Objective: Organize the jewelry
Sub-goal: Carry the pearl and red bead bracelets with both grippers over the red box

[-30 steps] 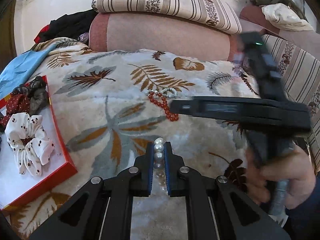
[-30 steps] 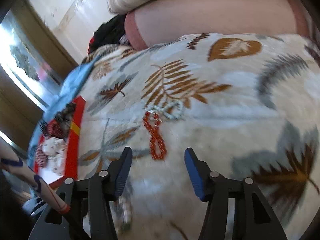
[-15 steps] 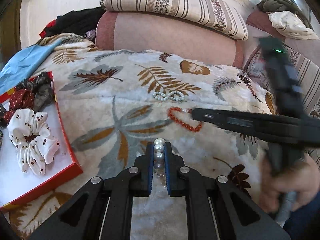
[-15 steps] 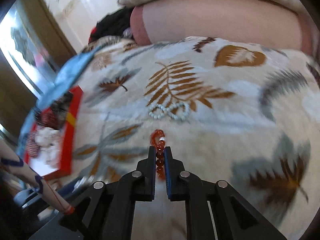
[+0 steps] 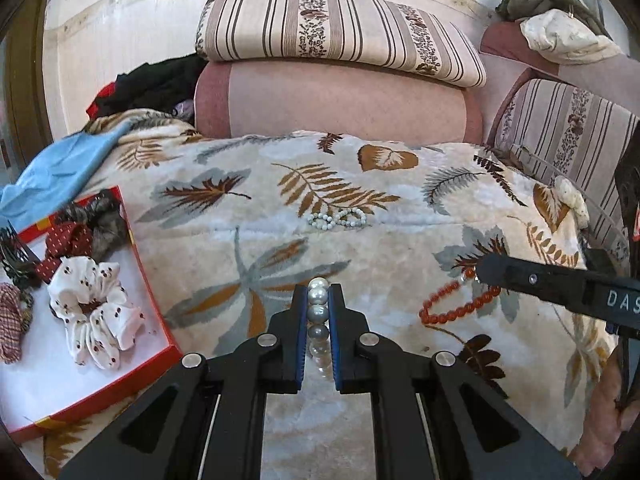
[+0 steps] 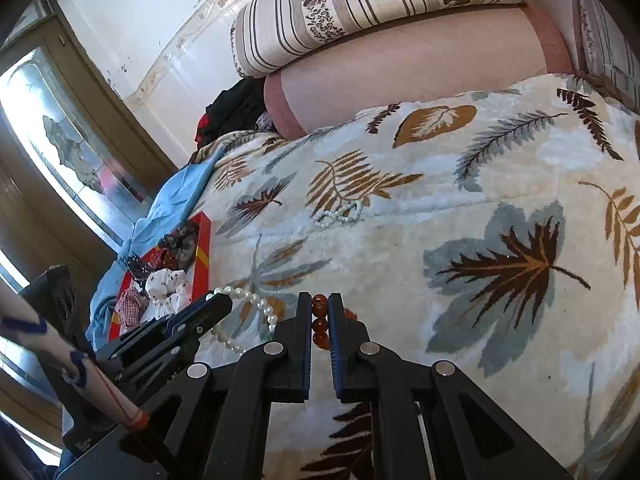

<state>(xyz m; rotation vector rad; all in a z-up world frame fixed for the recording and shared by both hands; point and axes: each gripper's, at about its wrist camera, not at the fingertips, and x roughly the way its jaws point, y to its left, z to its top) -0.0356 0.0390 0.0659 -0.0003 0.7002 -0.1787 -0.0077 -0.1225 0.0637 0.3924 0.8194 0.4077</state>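
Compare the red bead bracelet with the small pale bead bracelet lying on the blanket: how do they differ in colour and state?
The red bead bracelet has orange-red beads; the pale bead bracelet has whitish ones. The red one is clamped in the right gripper and hangs in an open loop; the pale one lies untouched on the leaf-print blanket, folded into small loops. Both are strings of round beads.
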